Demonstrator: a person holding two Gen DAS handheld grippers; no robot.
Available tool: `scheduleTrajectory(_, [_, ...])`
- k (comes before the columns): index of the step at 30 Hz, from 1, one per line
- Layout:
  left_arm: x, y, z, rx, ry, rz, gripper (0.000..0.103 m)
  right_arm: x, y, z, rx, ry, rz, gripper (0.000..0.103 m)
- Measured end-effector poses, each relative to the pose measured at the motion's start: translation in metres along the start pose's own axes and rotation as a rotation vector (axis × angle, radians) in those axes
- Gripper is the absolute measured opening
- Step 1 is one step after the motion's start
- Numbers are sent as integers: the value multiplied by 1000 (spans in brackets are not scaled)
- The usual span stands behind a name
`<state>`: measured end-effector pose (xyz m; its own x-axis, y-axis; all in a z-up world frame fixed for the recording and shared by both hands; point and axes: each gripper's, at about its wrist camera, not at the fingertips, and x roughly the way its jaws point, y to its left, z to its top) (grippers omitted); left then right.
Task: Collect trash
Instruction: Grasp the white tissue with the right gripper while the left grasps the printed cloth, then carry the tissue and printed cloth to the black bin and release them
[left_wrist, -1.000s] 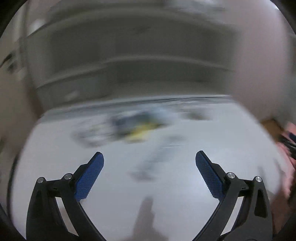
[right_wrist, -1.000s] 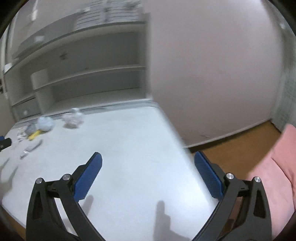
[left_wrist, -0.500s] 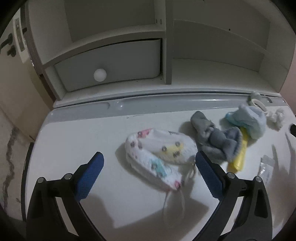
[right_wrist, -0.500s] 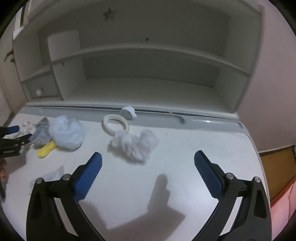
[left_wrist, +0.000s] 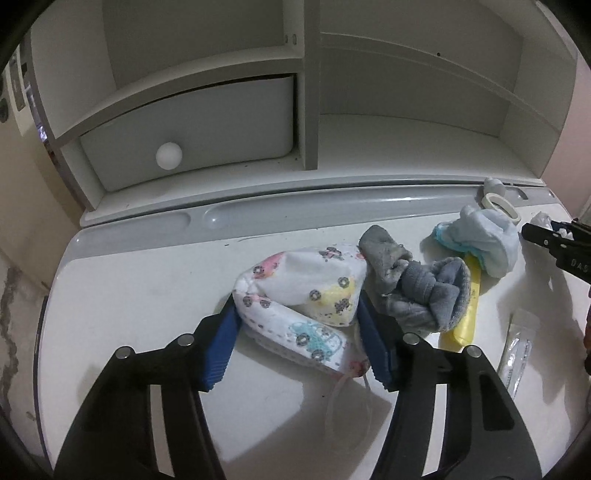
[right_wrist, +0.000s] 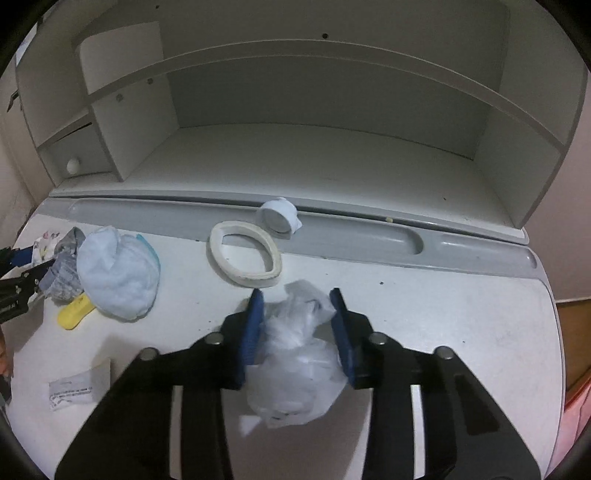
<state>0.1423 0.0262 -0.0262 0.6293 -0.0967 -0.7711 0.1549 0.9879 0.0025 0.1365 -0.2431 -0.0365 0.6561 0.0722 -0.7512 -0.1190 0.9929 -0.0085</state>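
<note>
Both grips look fresh and shallow, and that is where the trouble could start. The left tongs (left_wrist: 297, 334) have just been closing around the printed face mask (left_wrist: 303, 299), which lies near the middle of the surface (left_wrist: 140, 295); the blue pads now press on its two sides. The mask is soft and folded, so it may squash and slip out on the lift, and its ear loop trails loose toward the near edge (it could snag or drag). The grey sock (left_wrist: 413, 291) lies touching the mask on the right, just beside the right-hand pad, and might be caught and pulled along.

The right tongs (right_wrist: 297, 325) have likewise just been closing and now pinch the crumpled clear plastic bag (right_wrist: 295, 350), toward the right half of the surface, nearer the front edge than the back. The plastic is slick and springy, and much of it bulges below the pads, so it could slide free. The white tape ring (right_wrist: 243, 258) sits just beyond the fingertips, apart from them, and a forward nudge would knock it.

Both tongs tilt steeply downward toward the surface, each facing the back shelf unit (right_wrist: 332, 147).
</note>
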Motion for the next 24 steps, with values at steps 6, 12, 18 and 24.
scheduleTrajectory(6, [4,8,6,-7,-1,-8,58,-3,8,-4,-35,-4,2,34])
scheduleTrajectory(12, [-8,20,-1,-52,-19,-19,40,-11,1,-9,-25,-14,11,33])
scheduleTrajectory(18, [-28,33,-6,-109,-111,-45,27,-29,-6,-14,-8,-65,41,33])
scheduleTrajectory(24, [-101,-7,4,-59,-270,-151,26,-87,-32,-34,66,-151,123,33])
